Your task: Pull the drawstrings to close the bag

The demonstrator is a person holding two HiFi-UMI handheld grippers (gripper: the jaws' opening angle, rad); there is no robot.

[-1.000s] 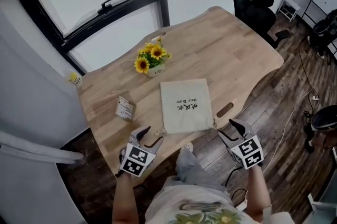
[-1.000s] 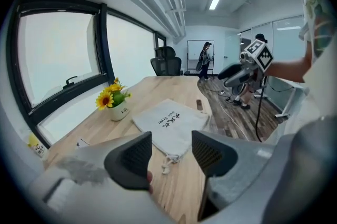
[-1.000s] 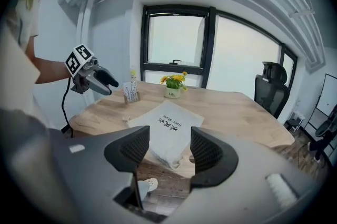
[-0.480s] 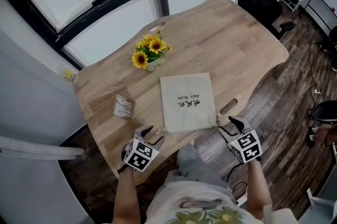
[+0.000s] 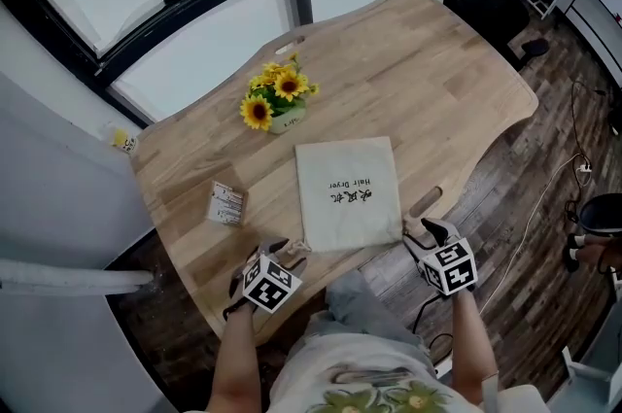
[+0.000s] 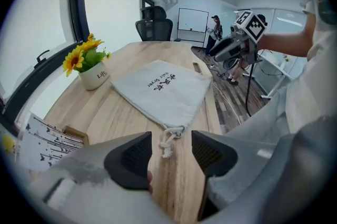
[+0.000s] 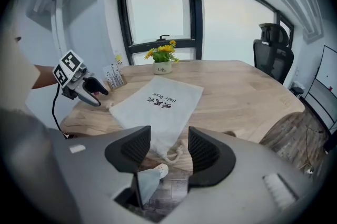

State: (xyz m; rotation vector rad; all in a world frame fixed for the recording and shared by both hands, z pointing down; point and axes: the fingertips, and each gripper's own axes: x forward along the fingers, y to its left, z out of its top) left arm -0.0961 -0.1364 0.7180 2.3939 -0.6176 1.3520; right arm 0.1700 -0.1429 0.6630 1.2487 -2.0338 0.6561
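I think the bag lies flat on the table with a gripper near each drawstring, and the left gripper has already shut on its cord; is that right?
Not quite: the left gripper is open. The left gripper view shows its jaws apart, with the bag's knotted cord lying ungripped on the table ahead of them. The rest stands.

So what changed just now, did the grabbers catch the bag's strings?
Not yet. Both crept in toward the near corners of the beige cloth bag: the left hand-held gripper up to its knotted white cord, the right hand-held gripper to the other cord. Both keep their jaws apart, holding nothing. The bag, the white pot of yellow sunflowers and the small printed box stayed put.
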